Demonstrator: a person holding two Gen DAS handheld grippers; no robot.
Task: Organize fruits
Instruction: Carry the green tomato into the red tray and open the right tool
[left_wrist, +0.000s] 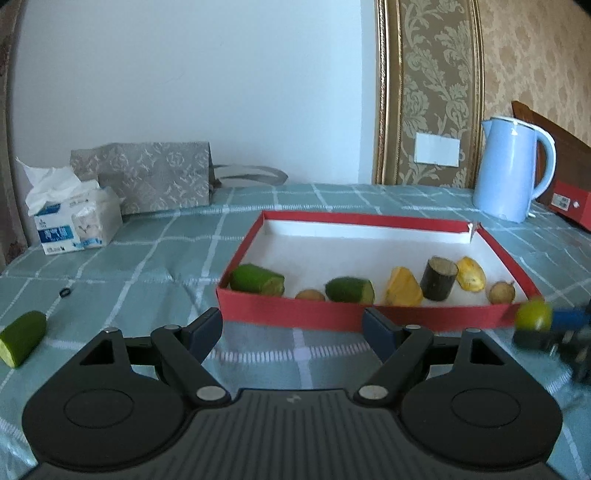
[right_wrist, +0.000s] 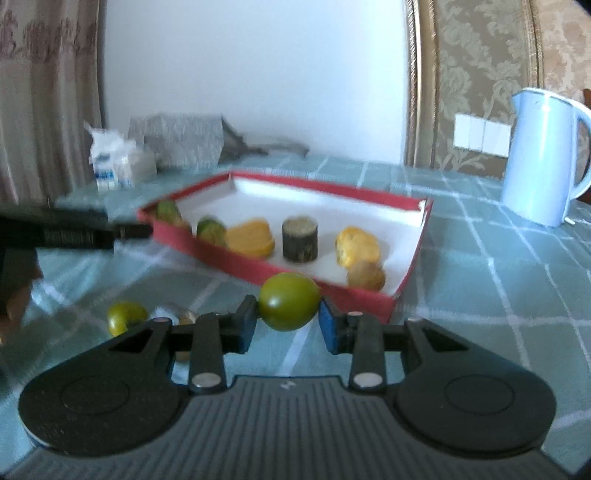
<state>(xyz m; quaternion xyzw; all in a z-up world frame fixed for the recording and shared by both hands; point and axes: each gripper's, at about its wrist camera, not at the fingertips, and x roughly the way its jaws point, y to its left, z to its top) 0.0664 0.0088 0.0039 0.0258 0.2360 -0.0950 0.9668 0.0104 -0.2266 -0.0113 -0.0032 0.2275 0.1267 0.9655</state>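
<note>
A red box (left_wrist: 288, 308) (right_wrist: 236, 264) with a white inside holds two green cut pieces (left_wrist: 257, 279), yellow chunks (left_wrist: 403, 288), a dark cylinder (left_wrist: 439, 277) (right_wrist: 300, 240) and small brown fruits (right_wrist: 366, 275). My right gripper (right_wrist: 289, 317) is shut on a round green fruit (right_wrist: 289, 301) (left_wrist: 533, 315), just in front of the box's near corner. Before the box's front wall, my left gripper (left_wrist: 291, 328) stands open with nothing between its fingers. A green cut piece (left_wrist: 22, 338) lies on the cloth at the far left. Another green fruit (right_wrist: 125, 316) rests at the lower left of the right wrist view.
A teal checked cloth (left_wrist: 147, 266) covers the table. At the back left stand a tissue box (left_wrist: 70, 225) and a grey patterned bag (left_wrist: 147, 177). A pale blue kettle (left_wrist: 511, 166) (right_wrist: 543, 158) is at the back right. A small black ring (left_wrist: 64, 292) lies on the cloth.
</note>
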